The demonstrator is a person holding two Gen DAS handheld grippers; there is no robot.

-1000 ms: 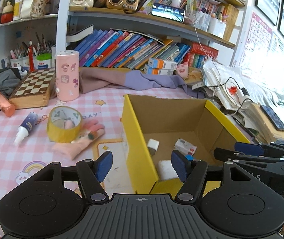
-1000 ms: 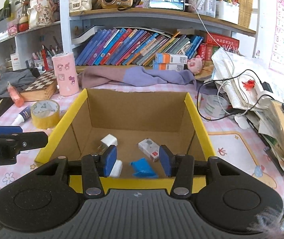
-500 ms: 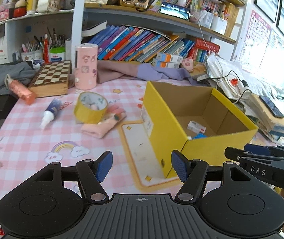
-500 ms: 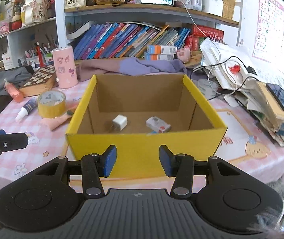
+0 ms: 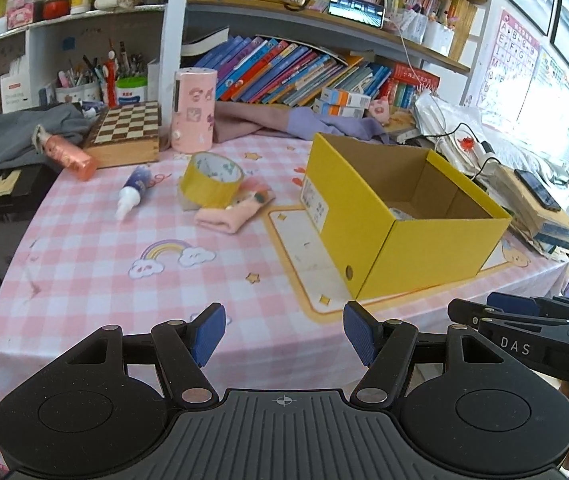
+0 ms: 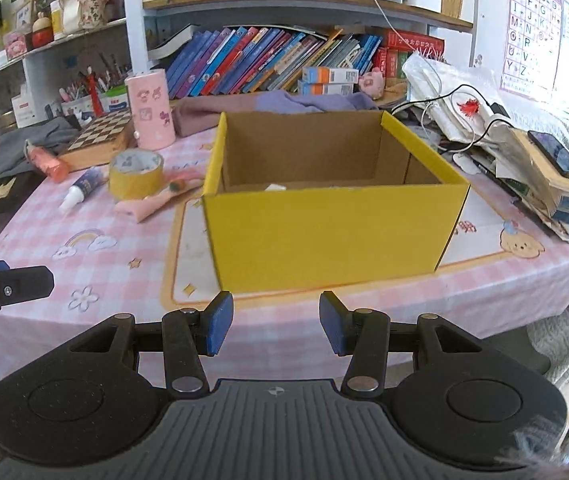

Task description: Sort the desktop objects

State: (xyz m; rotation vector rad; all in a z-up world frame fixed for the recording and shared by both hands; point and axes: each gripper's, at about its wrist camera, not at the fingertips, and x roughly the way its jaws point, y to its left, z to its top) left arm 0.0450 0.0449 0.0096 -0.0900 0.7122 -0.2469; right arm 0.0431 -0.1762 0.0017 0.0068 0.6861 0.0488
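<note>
We hold two grippers low over the near edge of a desk covered in a pink checked cloth. The left gripper has its blue-padded jaws partly open with nothing between them. The right gripper has its jaws open a little narrower, and they too are empty. Neither touches anything on the desk.

Ahead of us stands an open yellow cardboard box, the place where sorted things go. From this low angle we see only slivers of small pale items on its floor, so some sorting seems done, though we cannot tell what they are or how many.

Several objects lie loose on the cloth to the left of the box. A roll of yellow tape rests against a folded pink cloth. Near them lies a small dark-blue bottle with a white tip, on its side. Farther back an orange-pink bottle lies beside a wooden chessboard box, and a tall pink canister stands upright next to it.

We judge the task to be partway along. The loose things left of the box probably still need collecting, and both grippers are free for the next pick.
</note>
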